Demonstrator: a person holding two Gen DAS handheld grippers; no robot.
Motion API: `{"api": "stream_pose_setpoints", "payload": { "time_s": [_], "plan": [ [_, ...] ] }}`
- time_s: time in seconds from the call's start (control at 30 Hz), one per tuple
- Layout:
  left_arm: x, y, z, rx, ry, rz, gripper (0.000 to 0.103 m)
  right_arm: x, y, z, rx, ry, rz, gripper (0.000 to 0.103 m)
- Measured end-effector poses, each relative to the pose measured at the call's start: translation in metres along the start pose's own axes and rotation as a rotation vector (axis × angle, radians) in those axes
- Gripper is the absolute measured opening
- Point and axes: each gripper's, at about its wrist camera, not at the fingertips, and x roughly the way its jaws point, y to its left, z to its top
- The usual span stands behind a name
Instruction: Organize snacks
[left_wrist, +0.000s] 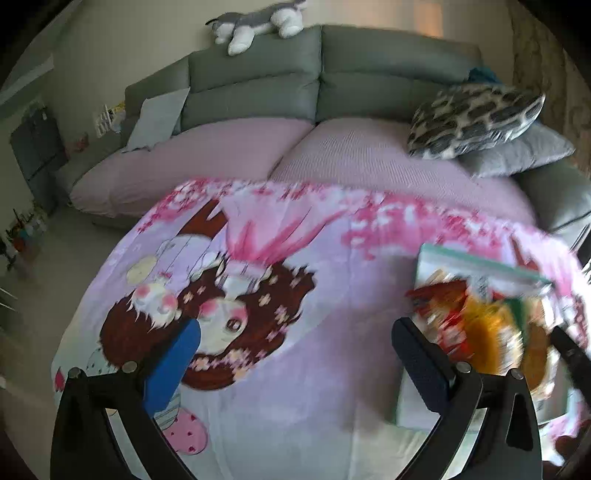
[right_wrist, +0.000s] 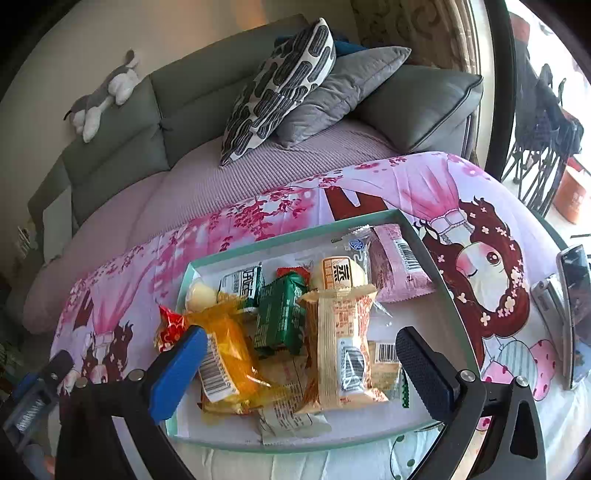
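Note:
A shallow tray with a teal rim (right_wrist: 258, 242) sits on a table under a pink cartoon cloth. It holds several wrapped snacks: an orange pack (right_wrist: 231, 354), a green pack (right_wrist: 280, 314), a beige pack (right_wrist: 341, 347), a pink pack (right_wrist: 397, 266). My right gripper (right_wrist: 299, 363) is open and empty, its fingers either side of the snack pile just above the tray's near part. My left gripper (left_wrist: 295, 358) is open and empty over bare cloth, left of the tray (left_wrist: 480, 260). In the left wrist view the snacks (left_wrist: 487, 321) are blurred.
A grey sofa (left_wrist: 317, 74) with a pink cover, patterned cushion (right_wrist: 280, 88) and grey cushion (right_wrist: 343, 88) stands behind the table. A plush dog (left_wrist: 258, 22) lies on the sofa back. A phone on a stand (right_wrist: 572, 314) is at the table's right edge.

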Motion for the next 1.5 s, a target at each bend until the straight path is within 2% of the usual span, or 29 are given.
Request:
{"api": "stream_pose_setpoints", "payload": {
  "time_s": [0.13, 0.27, 0.47, 0.67, 1.2, 1.5],
  "plan": [
    [0.010, 0.003, -0.010, 0.011, 0.052, -0.020, 0.103, -0.002, 0.007, -0.017, -0.022, 0.011, -0.017, 0.103],
    [0.009, 0.003, -0.018, 0.055, 0.063, -0.022, 0.103, -0.007, 0.017, -0.037, -0.076, 0.019, -0.043, 0.103],
    [0.011, 0.009, -0.034, 0.111, 0.114, -0.012, 0.103, -0.013, 0.033, -0.057, -0.121, 0.064, -0.027, 0.103],
    [0.015, 0.019, -0.043, 0.116, 0.146, -0.013, 0.103, -0.014, 0.042, -0.061, -0.149, 0.059, -0.038, 0.103],
    [0.025, 0.019, -0.040, 0.105, 0.162, -0.057, 0.103, 0.001, 0.034, -0.067, -0.154, 0.091, -0.068, 0.103],
    [0.040, 0.016, -0.045, 0.103, 0.214, -0.063, 0.103, 0.012, 0.029, -0.069, -0.150, 0.128, -0.066, 0.103]
  ]
}}
